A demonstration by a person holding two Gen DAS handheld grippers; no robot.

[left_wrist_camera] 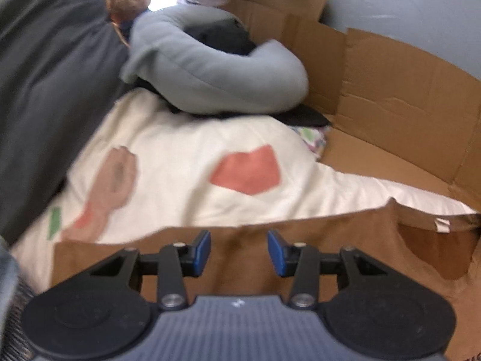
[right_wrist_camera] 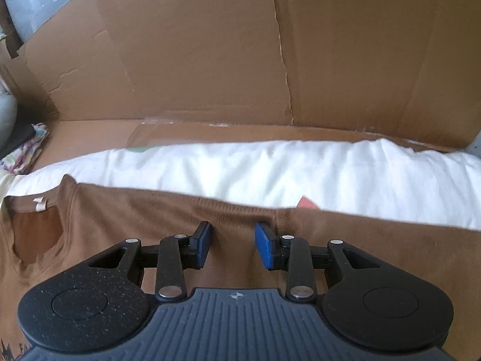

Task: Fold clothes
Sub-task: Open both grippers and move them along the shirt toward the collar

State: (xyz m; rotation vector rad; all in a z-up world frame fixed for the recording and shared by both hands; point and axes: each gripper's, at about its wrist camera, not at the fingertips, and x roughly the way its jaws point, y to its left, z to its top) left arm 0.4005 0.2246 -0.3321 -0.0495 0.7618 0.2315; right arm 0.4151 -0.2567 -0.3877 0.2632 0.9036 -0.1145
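Right wrist view: brown shirt (right_wrist_camera: 180,210) spread flat over white bedding (right_wrist_camera: 270,168), cardboard (right_wrist_camera: 210,60) behind. Right gripper (right_wrist_camera: 233,243) above shirt, jaws apart, empty. Left gripper (left_wrist_camera: 237,252) likewise parted, empty, near grey pillow (left_wrist_camera: 210,69).

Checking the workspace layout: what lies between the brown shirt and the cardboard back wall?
A white printed cloth between brown shirt and cardboard wall, in the right wrist view.

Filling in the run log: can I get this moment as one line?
stage: pre-grasp | left claw: open, over brown T-shirt | right claw: open, over same shirt | shirt: flat on white sheet
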